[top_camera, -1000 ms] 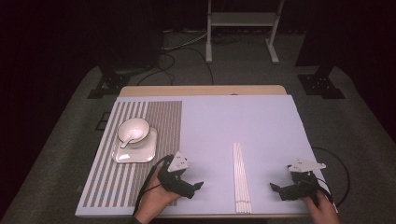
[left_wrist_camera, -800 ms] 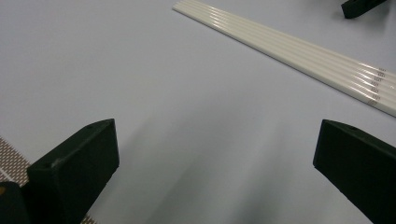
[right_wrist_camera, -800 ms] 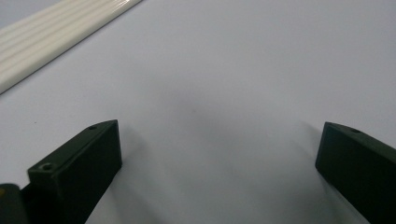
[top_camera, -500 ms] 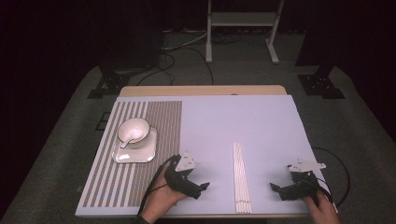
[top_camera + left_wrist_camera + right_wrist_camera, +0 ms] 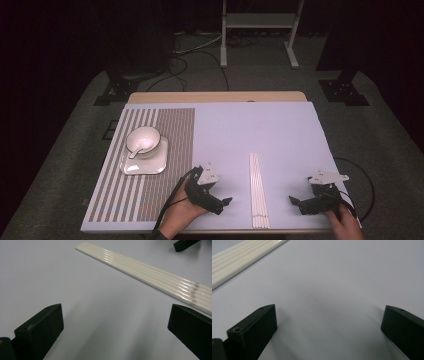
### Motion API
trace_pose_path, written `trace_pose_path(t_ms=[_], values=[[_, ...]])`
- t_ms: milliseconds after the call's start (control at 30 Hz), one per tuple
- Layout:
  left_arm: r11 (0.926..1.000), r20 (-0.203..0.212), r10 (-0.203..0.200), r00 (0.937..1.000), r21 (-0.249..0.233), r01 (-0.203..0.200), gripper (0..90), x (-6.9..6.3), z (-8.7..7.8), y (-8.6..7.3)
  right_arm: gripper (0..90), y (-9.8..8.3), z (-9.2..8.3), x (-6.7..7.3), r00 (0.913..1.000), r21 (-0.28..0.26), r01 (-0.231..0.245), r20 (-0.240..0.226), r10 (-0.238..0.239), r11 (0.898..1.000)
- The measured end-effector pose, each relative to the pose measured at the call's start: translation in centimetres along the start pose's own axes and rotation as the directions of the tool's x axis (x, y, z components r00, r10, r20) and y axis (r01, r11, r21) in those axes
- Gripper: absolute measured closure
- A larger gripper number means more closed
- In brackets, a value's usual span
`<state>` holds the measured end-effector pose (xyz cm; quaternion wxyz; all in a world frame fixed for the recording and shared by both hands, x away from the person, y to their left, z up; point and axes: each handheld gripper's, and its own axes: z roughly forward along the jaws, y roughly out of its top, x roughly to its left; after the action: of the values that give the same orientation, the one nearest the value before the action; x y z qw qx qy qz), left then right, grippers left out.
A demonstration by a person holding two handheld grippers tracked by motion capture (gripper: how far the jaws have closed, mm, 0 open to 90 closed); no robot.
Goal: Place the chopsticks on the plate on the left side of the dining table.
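Glossy cream sticks [image 5: 258, 190], probably plastic chopsticks, lie side by side between the gaping left claw [image 5: 224, 203] and right claw [image 5: 296, 202].

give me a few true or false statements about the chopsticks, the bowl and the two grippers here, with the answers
1. The white chopsticks lie side by side in a flat row on the table. True.
2. The left gripper is shut on a chopstick. False: its jaws stand wide apart over bare table, with the chopsticks ahead of them.
3. The bowl sits on a plate on the striped mat. True.
4. The right gripper lies between the bowl and the chopsticks. False: it is on the far side of the chopsticks from the bowl, near the table's right edge.
5. The right gripper's jaws are open and hold nothing. True.
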<state>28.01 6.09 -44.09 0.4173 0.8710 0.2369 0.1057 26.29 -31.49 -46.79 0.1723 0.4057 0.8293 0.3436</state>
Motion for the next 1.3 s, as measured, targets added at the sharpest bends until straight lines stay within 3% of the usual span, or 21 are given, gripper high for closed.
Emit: trace_pose_path(t_ms=[600, 1300], values=[[0.9998, 0.042, 0.021, 0.9989, 0.000, -0.021, 0.0, -1.5, 2.0, 1.1, 0.0, 0.0, 0.0, 0.0, 1.0000, 0.001, 0.000, 0.000, 0.000, 1.000], [0.9998, 0.099, 0.019, 0.9949, 0.002, -0.019, 0.0, -3.1, 4.3, 2.1, 0.0, 0.0, 0.0, 0.0, 1.0000, 0.001, 0.001, 0.000, -0.001, 1.000]])
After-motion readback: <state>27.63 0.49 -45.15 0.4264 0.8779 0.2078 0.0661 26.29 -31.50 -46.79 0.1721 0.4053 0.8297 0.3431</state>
